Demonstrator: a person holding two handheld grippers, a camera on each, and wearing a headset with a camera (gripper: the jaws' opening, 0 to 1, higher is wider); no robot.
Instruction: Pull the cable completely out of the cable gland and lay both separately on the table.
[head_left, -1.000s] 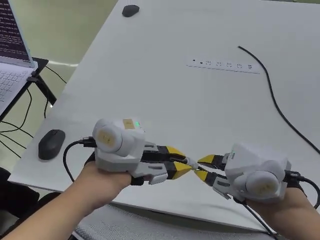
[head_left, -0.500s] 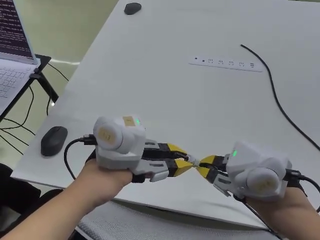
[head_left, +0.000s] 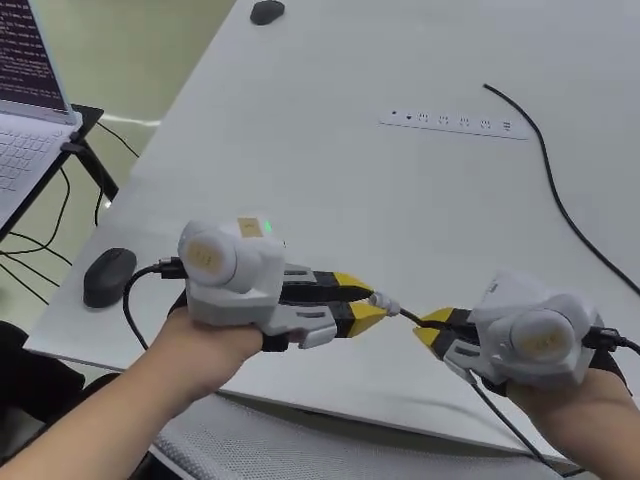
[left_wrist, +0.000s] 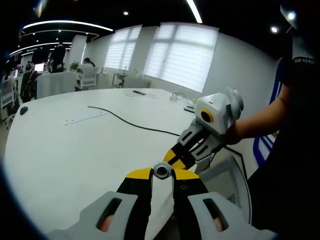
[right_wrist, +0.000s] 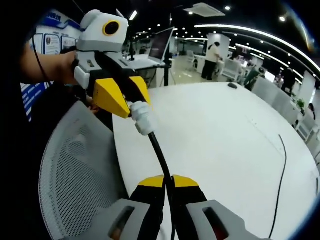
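A white cable gland (head_left: 384, 302) is pinched in my left gripper (head_left: 372, 306), above the table's near edge. In the left gripper view the gland (left_wrist: 162, 170) sits between the yellow tips. A black cable (head_left: 412, 317) runs out of the gland to my right gripper (head_left: 430, 328), which is shut on it. In the right gripper view the cable (right_wrist: 161, 156) stretches from the gland (right_wrist: 142, 118) down into my right gripper (right_wrist: 168, 181). A short length of cable shows between the two grippers.
A white power strip (head_left: 455, 124) lies mid-table with a black cord (head_left: 560, 205) trailing to the right. One mouse (head_left: 266, 12) sits at the far edge. Another mouse (head_left: 107, 275) and a laptop (head_left: 25, 90) are at the left. A mesh chair (right_wrist: 80, 175) is below the table edge.
The grippers have moved apart: the right one has drawn back to the right. More black cable now shows between the gland and the right gripper.
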